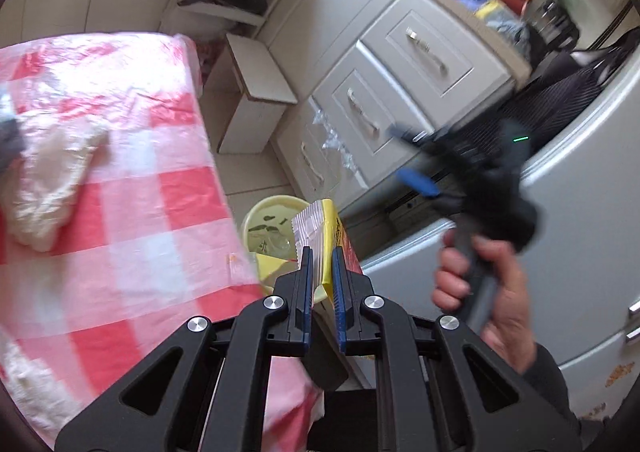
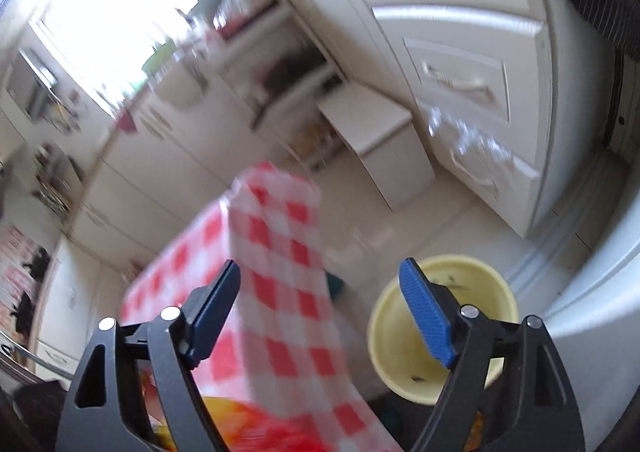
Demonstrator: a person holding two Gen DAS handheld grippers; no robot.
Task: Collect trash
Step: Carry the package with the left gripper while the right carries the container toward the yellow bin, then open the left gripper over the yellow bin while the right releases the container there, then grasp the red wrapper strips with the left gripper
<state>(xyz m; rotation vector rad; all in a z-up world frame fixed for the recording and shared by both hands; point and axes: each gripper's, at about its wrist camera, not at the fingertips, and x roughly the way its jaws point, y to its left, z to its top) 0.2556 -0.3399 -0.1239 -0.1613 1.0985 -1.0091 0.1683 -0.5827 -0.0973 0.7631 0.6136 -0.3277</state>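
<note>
Left gripper (image 1: 322, 276) clamps a yellow wrapper (image 1: 320, 236) above a yellow bucket (image 1: 260, 226) on a kitchen floor.

Left wrist view: the blue fingers (image 1: 307, 284) are pressed together on the wrapper, whose silver crimped end points toward 12 o'clock, directly over the bucket's rim. A table (image 1: 120, 179) under a red-checked cloth fills 9 o'clock, with a crumpled white bag (image 1: 52, 179) lying on it. At 3 o'clock a hand (image 1: 484, 284) grips the blurred right gripper (image 1: 416, 155), beside white drawers (image 1: 400, 87).
Right wrist view: the right gripper (image 2: 324, 308) stands wide apart, holding nothing. The bucket (image 2: 492, 292) sits on the floor at 4 o'clock, behind the right-side finger (image 2: 424, 312), just beside the table's hanging cloth (image 2: 280, 284).
</note>
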